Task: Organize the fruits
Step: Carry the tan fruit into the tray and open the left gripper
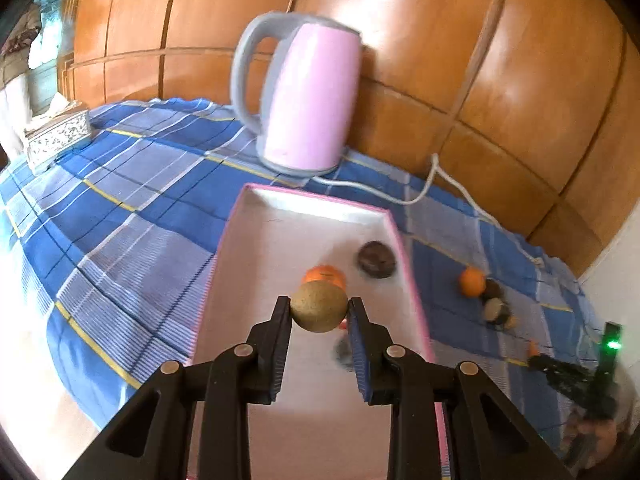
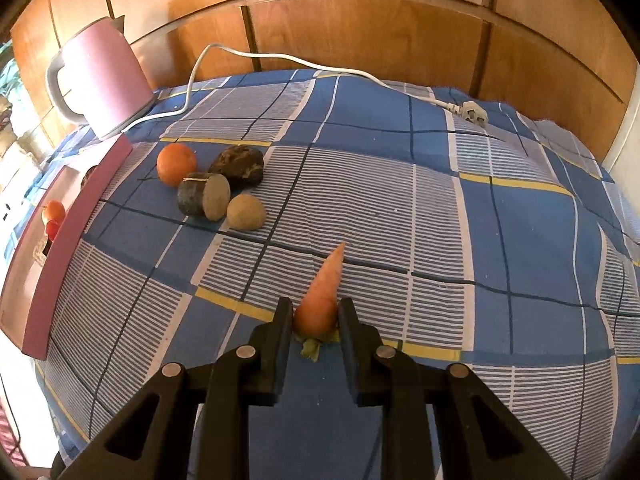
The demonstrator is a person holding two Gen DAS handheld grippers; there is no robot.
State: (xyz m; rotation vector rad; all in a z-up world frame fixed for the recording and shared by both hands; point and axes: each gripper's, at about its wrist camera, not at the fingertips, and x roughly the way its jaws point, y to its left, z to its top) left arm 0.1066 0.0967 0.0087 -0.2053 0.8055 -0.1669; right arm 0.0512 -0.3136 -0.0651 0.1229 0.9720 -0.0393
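Observation:
My left gripper (image 1: 319,309) is shut on a round tan-brown fruit (image 1: 319,307), held above the pink-rimmed white box (image 1: 280,240). Inside the box lie an orange (image 1: 325,274) and a dark round fruit (image 1: 376,259). In the right wrist view my right gripper (image 2: 315,313) is shut on the thick end of a carrot (image 2: 323,296) that lies on the blue checked cloth (image 2: 400,200), tip pointing away. Left of the carrot on the cloth are an orange (image 2: 176,164), a dark lumpy piece (image 2: 239,163), a cut dark cylinder (image 2: 204,199) and a tan round fruit (image 2: 246,211).
A pink kettle (image 1: 308,96) stands behind the box, its white cord (image 2: 288,60) trailing over the cloth to a plug (image 2: 472,112). A patterned tissue box (image 1: 56,140) sits at the far left. Wooden panels (image 1: 460,60) back the table. The other gripper (image 1: 576,368) shows at right.

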